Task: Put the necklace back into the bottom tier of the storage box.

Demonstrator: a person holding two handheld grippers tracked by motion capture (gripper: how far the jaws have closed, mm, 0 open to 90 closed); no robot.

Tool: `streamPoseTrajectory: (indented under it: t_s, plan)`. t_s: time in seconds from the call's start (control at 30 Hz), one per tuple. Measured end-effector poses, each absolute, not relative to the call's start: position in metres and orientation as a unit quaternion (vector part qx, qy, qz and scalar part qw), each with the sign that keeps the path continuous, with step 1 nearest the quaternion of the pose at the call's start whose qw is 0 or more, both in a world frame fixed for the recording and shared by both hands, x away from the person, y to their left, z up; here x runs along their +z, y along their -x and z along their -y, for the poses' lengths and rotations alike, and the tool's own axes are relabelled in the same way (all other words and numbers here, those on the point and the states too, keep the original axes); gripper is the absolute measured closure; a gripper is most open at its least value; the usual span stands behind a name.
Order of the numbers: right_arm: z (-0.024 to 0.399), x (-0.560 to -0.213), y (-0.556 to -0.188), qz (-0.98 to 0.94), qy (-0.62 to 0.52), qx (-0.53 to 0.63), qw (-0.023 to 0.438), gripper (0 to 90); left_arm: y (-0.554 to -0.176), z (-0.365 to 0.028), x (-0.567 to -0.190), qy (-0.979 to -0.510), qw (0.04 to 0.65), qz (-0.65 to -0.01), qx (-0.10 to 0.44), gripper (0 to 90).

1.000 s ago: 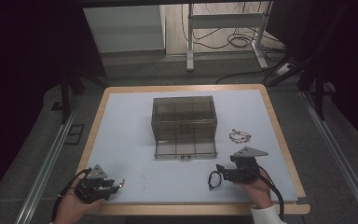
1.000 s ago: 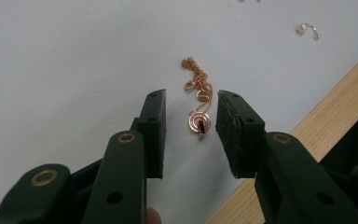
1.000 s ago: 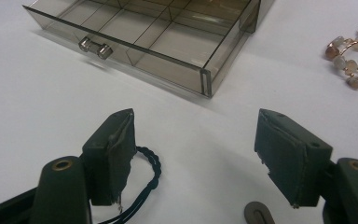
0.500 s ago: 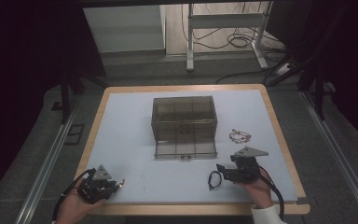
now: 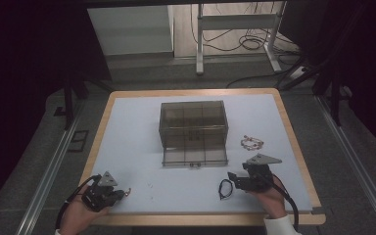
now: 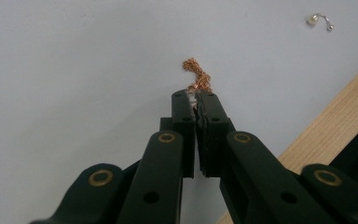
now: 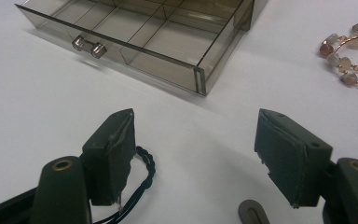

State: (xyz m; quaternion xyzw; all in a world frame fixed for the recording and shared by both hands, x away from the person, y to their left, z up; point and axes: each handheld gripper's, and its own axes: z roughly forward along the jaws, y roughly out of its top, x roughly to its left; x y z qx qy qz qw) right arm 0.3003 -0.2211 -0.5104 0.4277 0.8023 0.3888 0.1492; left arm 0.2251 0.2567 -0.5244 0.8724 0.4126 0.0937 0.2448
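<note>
Pale desk (image 5: 142, 142) with a wooden rim, dark floor and cables beyond. Left tongs (image 6: 195, 100) pressed together on the near end of a thin copper-coloured chain (image 6: 196, 77), having just been closing, the rest of the chain lying bunched on the desk ahead of the tips. Left hand (image 5: 81, 215) low at the near left corner, tongs (image 5: 120, 193) pointing right along the front edge, wooden rim close beside. Small pearl earring (image 6: 319, 20) farther off, apart from the chain. Right tongs (image 7: 196, 158) wide apart and clamped on nothing, a dark twisted cord (image 7: 140, 179) touching one pad. Right hand (image 5: 269, 196) near the front right, aimed left. Smoky plastic organizer box (image 5: 192, 122) mid-desk with its drawer (image 7: 135, 37) pulled out; beaded bracelet (image 5: 252, 142) just right of it. Open bare desk between both hands.
</note>
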Motion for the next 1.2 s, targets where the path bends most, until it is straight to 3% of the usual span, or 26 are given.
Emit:
streamPoseTrajectory:
  t_s: [1.2]
  plan:
    - [0.224, -0.51, -0.301, -0.799, -0.432, 0.389, 0.154, 29.0, -0.251, -0.265, -0.486, -0.854, 0.308, -0.409, 0.092, 87.4]
